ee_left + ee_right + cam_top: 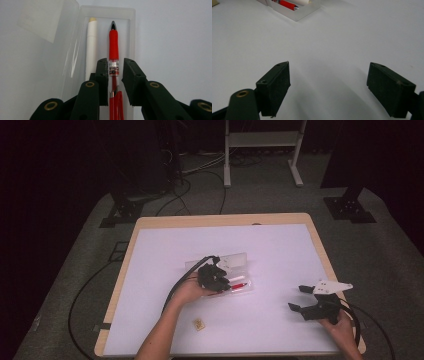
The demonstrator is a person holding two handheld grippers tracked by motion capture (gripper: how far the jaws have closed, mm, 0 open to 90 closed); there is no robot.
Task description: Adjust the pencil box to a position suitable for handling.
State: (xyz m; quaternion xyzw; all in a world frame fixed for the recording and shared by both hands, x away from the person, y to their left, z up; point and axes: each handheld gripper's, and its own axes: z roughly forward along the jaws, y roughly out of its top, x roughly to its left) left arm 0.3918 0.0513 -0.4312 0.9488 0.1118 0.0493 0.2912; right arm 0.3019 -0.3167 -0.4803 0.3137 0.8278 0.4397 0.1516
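From the high view we list a clear plastic pencil case (235, 270) with its lid open at mid-table, the left gripper (220, 279) over it, the right gripper (300, 297) well apart over bare white table (280, 250), and a small tan item (199, 324) near the front edge. The left gripper view adds a red click pen (113, 47), its label reading "Click", lying in the case beside a white stick (91, 47); we see the jaws straddling the barrel with a slight gap, not clamping. The right gripper view shows its jaws spread wide on nothing.

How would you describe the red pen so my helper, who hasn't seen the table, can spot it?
On the white table, find the clear case lying open near its middle. Two sticks lie side by side inside it. The pen has a red grip and black tip; its neighbour is plain white.
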